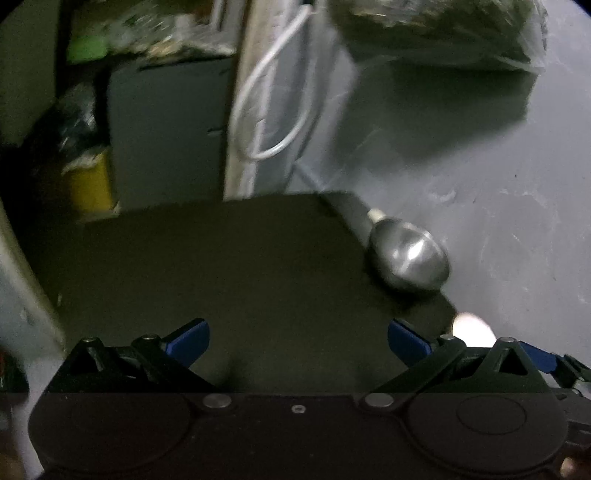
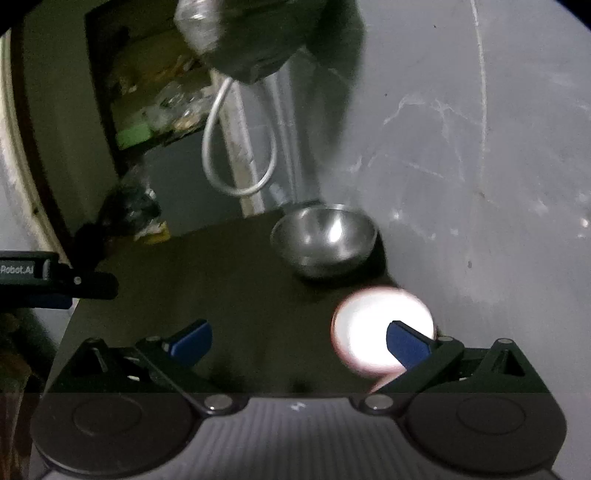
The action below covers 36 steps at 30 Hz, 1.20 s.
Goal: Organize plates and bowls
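A steel bowl (image 1: 408,258) (image 2: 325,240) stands upright at the far right corner of a dark tabletop (image 1: 221,277) (image 2: 221,288). Nearer along the right edge lies a bright white round dish (image 2: 369,332), overexposed; only a sliver of this white dish (image 1: 472,326) shows in the left wrist view. My left gripper (image 1: 297,341) is open over bare tabletop, with nothing between its blue fingertips. My right gripper (image 2: 299,341) is open too, and its right fingertip (image 2: 406,345) stands in front of the white dish without gripping it. The left gripper's body (image 2: 55,280) shows at the left edge.
A grey wall (image 2: 480,147) runs along the table's right side. A white cable loop (image 1: 266,110) (image 2: 236,147) hangs behind the table beside a grey cabinet (image 1: 166,129). Plastic bags (image 1: 443,29) hang above. A cluttered shelf (image 2: 147,103) and a yellow container (image 1: 88,184) sit at the left.
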{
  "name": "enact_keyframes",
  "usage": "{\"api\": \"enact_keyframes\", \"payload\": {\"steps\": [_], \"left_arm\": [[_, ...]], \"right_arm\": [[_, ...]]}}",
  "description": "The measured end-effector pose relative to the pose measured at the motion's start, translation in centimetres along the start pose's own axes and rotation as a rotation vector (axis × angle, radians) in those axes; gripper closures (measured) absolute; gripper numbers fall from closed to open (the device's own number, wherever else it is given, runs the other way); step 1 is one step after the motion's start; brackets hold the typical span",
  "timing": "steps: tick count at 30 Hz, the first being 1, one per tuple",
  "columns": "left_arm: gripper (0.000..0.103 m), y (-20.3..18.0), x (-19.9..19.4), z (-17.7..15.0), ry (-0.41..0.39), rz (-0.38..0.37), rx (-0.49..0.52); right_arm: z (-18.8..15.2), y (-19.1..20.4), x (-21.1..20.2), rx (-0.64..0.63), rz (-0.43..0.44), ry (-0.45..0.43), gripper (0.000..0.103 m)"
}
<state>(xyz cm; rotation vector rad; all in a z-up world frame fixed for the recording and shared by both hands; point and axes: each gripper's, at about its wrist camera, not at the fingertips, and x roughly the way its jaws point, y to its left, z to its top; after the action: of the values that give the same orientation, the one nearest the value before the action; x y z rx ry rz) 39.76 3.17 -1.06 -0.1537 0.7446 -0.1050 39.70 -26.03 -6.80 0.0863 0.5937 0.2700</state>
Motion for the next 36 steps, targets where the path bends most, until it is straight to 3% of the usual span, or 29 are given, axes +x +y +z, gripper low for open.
{"api": "enact_keyframes", "payload": {"steps": [5,9,18,23,27,29,30,31,36], "left_arm": [[0.001,-3.7,5.6,4.9,-0.002,-0.024,0.132],[0.001,-5.9,10.8,7.6,-0.009,0.033,0.201],[0.002,-7.5,17.7,8.3,0.09,0.018,0.198],[0.023,-7.3,19.4,8.1,0.162,0.007,0.136],[0.063,-6.9,20.4,7.7,0.238,-0.048,0.076],[0.074,-6.3,20.8,7.4,0.261,-0.087,0.005],[0.086,-5.9,20.8,7.3,0.263,-0.116,-0.037],[0.092,-5.6,20.8,7.2,0.269,-0.139,-0.07],[0.091,-5.5,18.0,6.7,0.223,-0.125,-0.052]], "right_arm": [[2.9,-1.6,4.6,0.073,-0.02,-0.036,0.0],[4.7,-2.9,8.2,0.114,-0.04,-0.038,0.004],[5.7,-4.0,12.8,0.137,-0.02,0.036,0.019],[5.9,-4.2,13.7,0.137,-0.037,0.069,0.035],[5.8,-5.0,14.3,0.159,-0.03,0.104,0.044],[5.6,-5.4,14.6,0.178,-0.01,0.119,0.05],[5.5,-5.5,14.8,0.179,-0.001,0.124,0.052],[5.5,-5.4,14.8,0.172,0.0,0.123,0.055],[5.4,-5.3,13.8,0.145,0.025,0.114,0.069]]}}
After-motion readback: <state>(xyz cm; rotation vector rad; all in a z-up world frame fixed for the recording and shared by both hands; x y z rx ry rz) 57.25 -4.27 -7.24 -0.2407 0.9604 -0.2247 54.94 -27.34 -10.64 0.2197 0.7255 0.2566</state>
